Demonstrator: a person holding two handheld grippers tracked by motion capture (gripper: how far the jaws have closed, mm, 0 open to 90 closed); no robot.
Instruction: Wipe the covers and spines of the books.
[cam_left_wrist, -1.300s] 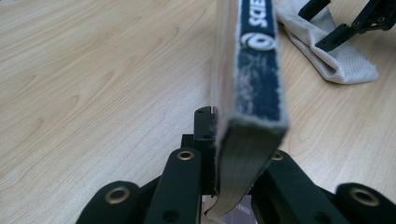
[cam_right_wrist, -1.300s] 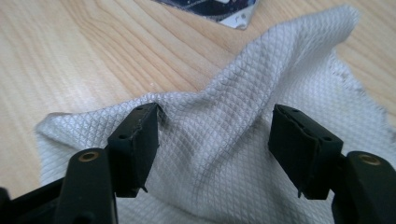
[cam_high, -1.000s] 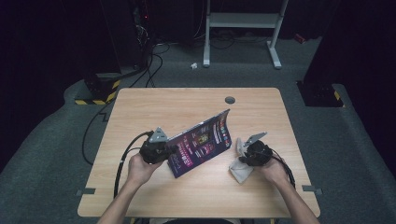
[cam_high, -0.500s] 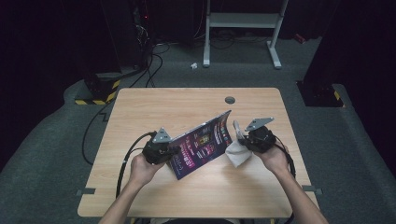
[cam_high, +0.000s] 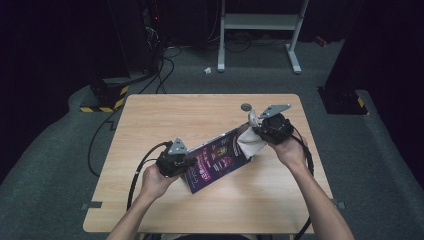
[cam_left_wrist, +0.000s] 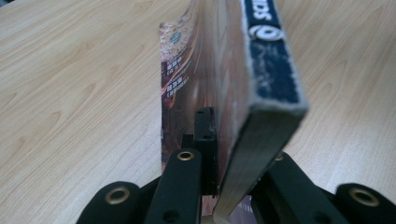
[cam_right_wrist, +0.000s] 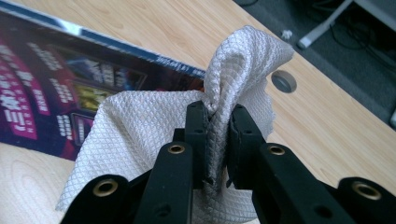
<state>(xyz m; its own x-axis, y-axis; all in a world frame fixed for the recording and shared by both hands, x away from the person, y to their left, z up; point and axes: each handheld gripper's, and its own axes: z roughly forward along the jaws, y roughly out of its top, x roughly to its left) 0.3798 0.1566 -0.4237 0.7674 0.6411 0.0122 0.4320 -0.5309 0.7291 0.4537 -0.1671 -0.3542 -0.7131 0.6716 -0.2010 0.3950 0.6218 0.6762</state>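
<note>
The left gripper (cam_high: 189, 162) is clamped on the near corner of a glossy magazine (cam_high: 216, 158), a thin rectangular softcover with a dark purple printed cover and a navy spine, which tilts up off the pale wood-grain table (cam_high: 165, 120). The right gripper (cam_high: 256, 129), at the magazine's far end, has been closing its jaws and pinches a bunched fold of white waffle-weave cloth (cam_high: 248, 142); the cloth drapes against the magazine's upper edge. Beyond it, a round grey cable hole (cam_high: 245, 106) pierces the tabletop.
</note>
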